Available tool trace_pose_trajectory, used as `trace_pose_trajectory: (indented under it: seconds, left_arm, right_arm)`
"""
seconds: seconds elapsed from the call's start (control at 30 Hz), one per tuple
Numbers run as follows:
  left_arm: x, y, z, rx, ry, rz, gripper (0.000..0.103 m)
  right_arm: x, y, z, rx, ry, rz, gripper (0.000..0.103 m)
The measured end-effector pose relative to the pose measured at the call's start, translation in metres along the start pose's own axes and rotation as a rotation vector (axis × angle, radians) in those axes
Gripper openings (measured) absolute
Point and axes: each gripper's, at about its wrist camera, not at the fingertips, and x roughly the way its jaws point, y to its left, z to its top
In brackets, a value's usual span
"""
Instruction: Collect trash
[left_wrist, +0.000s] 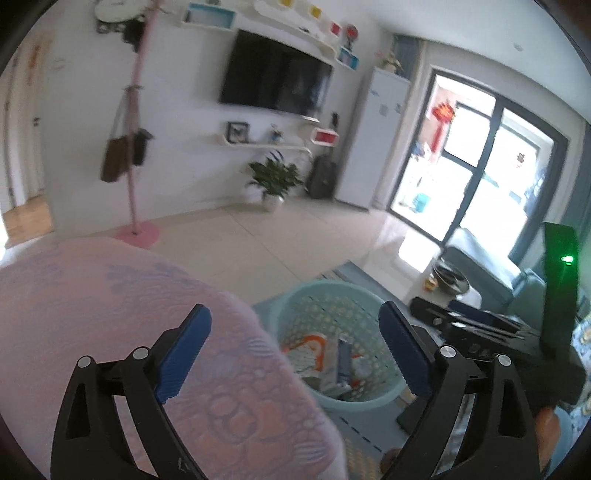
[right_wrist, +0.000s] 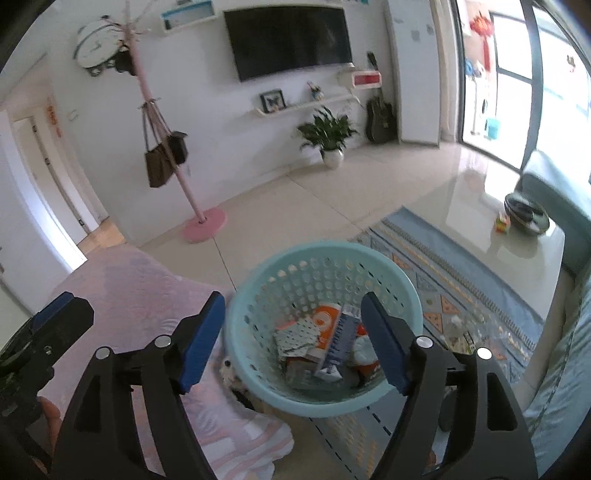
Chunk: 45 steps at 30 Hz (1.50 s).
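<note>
Both grippers up in the air, jaws spread wide, nothing between the pads. Left gripper (left_wrist: 295, 347) hangs over the edge of a pink patterned blanket (left_wrist: 110, 317), left pad above the fabric, right pad above the basket rim. Right gripper (right_wrist: 293, 336) sits directly over the light-blue perforated basket (right_wrist: 258, 288), which stands on the floor just beside the blanket and partly on a blue patterned rug (right_wrist: 443, 266). Trash (right_wrist: 325, 339) is inside the basket at the bottom: an orange-and-white wrapper, a blue-and-white carton, crumpled paper, a few more scraps I can't identify. From the left wrist view the same pile (left_wrist: 332, 358) shows through the basket (left_wrist: 295, 306) opening. The right gripper's black body fills the right edge of the left view; the left gripper's blue pad pokes into the left edge of the right view, so the two tools are side by side. Background: wall-mounted TV (right_wrist: 288, 37), pink coat stand (right_wrist: 166, 122) with bags hanging, potted plant (right_wrist: 328, 136), guitar (right_wrist: 380, 114) leaning by the white cabinet, dark bowl (right_wrist: 524, 214) on a glossy low table near the sofa.
</note>
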Motion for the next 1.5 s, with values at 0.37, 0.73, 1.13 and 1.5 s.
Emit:
trace_pose_trajectory:
  seconds: [0.37, 0.73, 1.13, 1.5]
  left_arm:
    - [-0.06, 0.03, -0.031, -0.005, -0.232, 0.31, 0.09]
    - [-0.065, 0.034, -0.025, -0.014, -0.224, 0.365, 0.09]
    - [-0.063, 0.035, -0.029, 0.003, -0.221, 0.321, 0.09]
    - [-0.052, 0.028, -0.032, 0.055, -0.198, 0.315, 0.093]
  right_arm:
    - [-0.058, 0.041, -0.034, -0.098, -0.291, -0.066, 0.081]
    - [-0.076, 0.041, -0.054, -0.062, -0.388, -0.061, 0.081]
    - [-0.072, 0.053, -0.059, -0.117, -0.396, -0.084, 0.081]
    - [-0.065, 0.053, -0.058, -0.122, -0.375, -0.09, 0.081]
